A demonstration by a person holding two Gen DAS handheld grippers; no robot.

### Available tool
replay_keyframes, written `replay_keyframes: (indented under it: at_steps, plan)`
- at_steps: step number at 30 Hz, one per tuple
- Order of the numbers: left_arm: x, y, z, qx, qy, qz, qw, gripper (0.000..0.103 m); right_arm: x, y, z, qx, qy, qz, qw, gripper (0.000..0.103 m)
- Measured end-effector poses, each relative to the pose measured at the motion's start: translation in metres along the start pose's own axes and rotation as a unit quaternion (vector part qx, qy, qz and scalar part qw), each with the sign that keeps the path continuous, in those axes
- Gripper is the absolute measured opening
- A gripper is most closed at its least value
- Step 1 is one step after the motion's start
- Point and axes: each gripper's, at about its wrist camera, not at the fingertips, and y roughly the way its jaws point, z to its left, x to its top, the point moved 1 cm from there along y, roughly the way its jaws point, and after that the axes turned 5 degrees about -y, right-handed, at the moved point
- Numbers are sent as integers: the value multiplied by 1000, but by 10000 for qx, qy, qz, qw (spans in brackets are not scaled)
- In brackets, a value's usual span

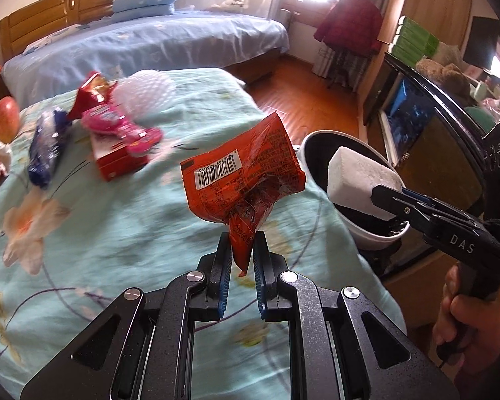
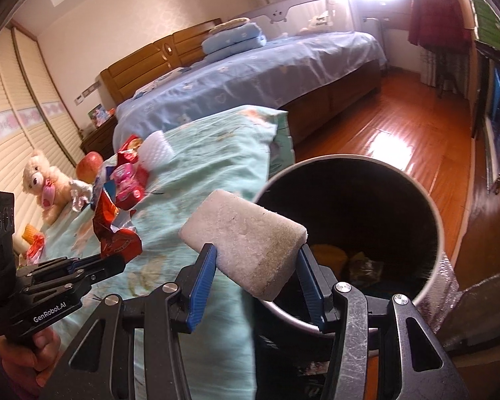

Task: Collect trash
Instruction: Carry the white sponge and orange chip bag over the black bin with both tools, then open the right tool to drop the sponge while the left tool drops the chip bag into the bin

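Our right tool [image 2: 255, 268] grips the foam block [image 2: 246, 243] at the trash bin [image 2: 440, 233] rim — nearer than our left tool [image 1: 241, 253], pinching the orange wrapper [image 1: 246, 180].

Left hand-held gripper [image 1: 241, 250] pinches orange wrapper [image 1: 243, 180] above bedspread [image 1: 116, 233].

Barcode side of the orange snack wrapper [image 1: 243, 180] has print too small and crumpled to read, and its bottom end is buried between the left gripper [image 1: 242, 253] pads. The white foam block [image 2: 246, 243] covers part of the trash bin [image 2: 440, 233] rim. Stuff at the bin's bottom is dark; can't tell what it is. The apple [image 1: 1, 118] is cut off by the left edge.
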Motion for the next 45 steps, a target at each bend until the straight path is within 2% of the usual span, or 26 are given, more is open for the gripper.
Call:
replay_keyframes:
  at_steps: [23,45]
  plan:
    - [17,33,-66,-319,529,263,9977,12,-4,-12,-56,-556,406,-113,9976,50]
    - [29,55,-89,-413,723,461,9955,12,0,-5,-79,-749,519,-53,9958,51]
